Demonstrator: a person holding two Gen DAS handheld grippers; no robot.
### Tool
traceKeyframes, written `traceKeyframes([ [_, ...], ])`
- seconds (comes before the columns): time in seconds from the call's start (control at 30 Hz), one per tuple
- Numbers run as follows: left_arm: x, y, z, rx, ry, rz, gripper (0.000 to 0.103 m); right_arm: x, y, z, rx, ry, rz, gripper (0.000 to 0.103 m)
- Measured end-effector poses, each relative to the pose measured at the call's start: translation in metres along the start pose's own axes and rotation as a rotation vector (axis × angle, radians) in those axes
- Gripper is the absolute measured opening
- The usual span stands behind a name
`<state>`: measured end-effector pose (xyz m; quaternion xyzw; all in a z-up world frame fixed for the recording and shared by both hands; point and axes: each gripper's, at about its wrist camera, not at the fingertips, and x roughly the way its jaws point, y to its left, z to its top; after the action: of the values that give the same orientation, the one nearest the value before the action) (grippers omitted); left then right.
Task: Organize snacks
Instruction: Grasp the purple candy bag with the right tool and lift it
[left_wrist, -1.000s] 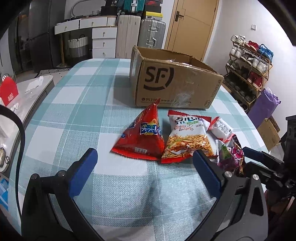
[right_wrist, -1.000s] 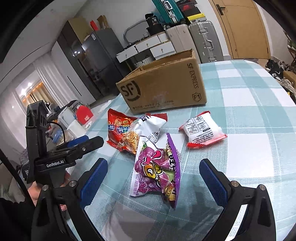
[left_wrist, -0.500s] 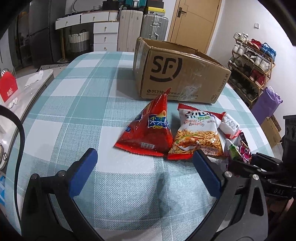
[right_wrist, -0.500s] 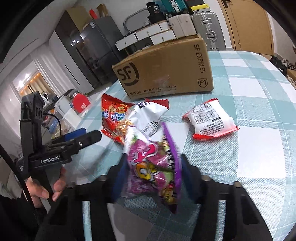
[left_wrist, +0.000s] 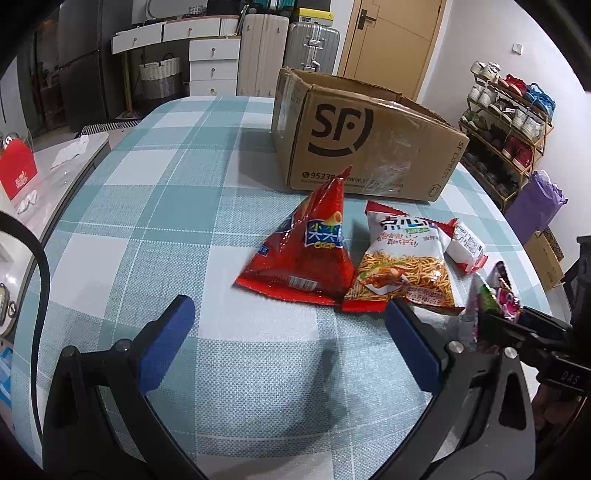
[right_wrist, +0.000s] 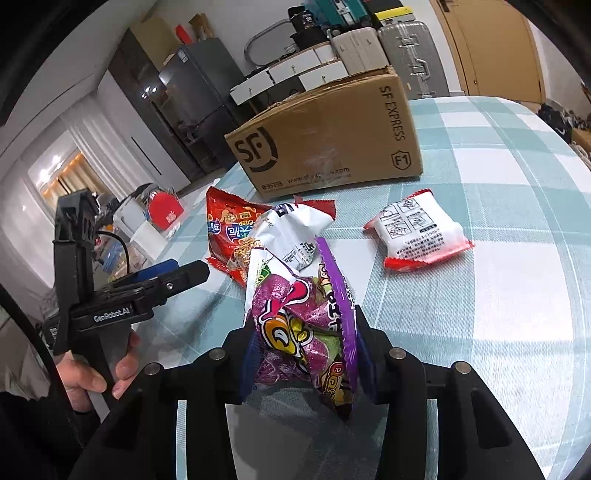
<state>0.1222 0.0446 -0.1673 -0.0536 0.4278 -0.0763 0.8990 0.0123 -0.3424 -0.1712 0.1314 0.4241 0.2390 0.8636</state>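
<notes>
Purple snack bag (right_wrist: 306, 325), light, crinkly and likely slippery, is sitting low centre in the right wrist view; we are clamping it mid-body between the right gripper (right_wrist: 304, 360) pads. The left gripper (left_wrist: 288, 343), bottom of its view, is hovering with jaws apart, nothing between them, short of the red pyramid pack (left_wrist: 306, 251).

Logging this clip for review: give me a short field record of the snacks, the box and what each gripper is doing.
surface: table with teal checked cloth
box: cardboard box, open top, behind the snacks
held snack: purple snack bag, pinched in the right gripper
left gripper: left gripper, open, empty, over bare cloth
loose snacks: red triangular bag; noodle snack bag overlapping its edge; small white packet lying apart
in box: cannot tell
</notes>
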Motion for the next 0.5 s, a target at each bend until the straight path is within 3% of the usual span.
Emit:
traceKeyframes([
  [0.33,0.008,0.014,0.026,-0.054,0.008,-0.027,0.102,-0.011,-0.01,-0.002,0.035,-0.042,0.012,0.044],
  [0.5,0.026,0.013,0.046,-0.059,0.055,-0.059,0.102,-0.01,-0.016,-0.002,0.063,-0.034,0.03,0.044],
])
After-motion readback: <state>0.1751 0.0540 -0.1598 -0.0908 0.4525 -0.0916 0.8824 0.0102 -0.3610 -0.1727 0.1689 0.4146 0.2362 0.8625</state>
